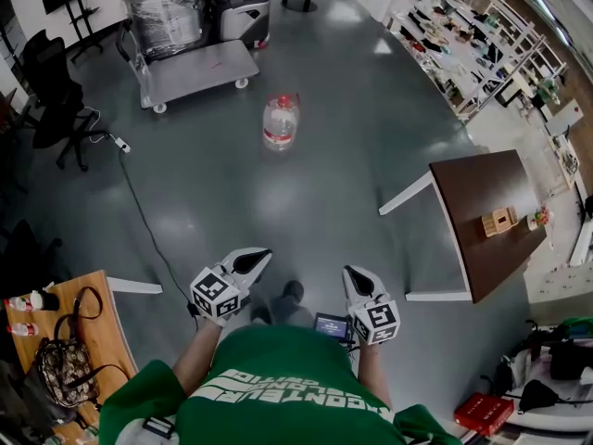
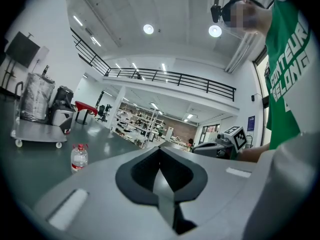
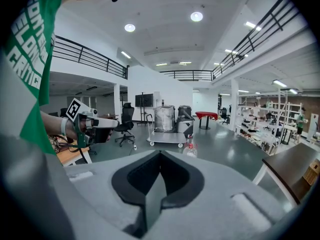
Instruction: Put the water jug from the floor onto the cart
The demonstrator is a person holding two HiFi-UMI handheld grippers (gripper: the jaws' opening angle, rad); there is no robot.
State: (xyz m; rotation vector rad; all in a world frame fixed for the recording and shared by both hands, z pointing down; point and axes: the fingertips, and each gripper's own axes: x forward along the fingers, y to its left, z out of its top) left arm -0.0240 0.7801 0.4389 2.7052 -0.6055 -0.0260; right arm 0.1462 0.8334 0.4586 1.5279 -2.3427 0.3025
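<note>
Head view: water jug (image 1: 281, 120) standing upright on floor, well ahead of person, near cart (image 1: 199, 70) but apart from it and not on its deck. Left gripper (image 1: 255, 260) and right gripper (image 1: 357, 279) hanging before torso, well short of jug.

Left gripper view: jaws sitting together, nothing between them. Jug showing small at far left, cart beyond it.

Right gripper view: jaws pressing together, empty. Jug sitting near dead ahead, in front of cart.

Judging: nothing done yet. Approach, grasp, lift and placing all remaining.
</note>
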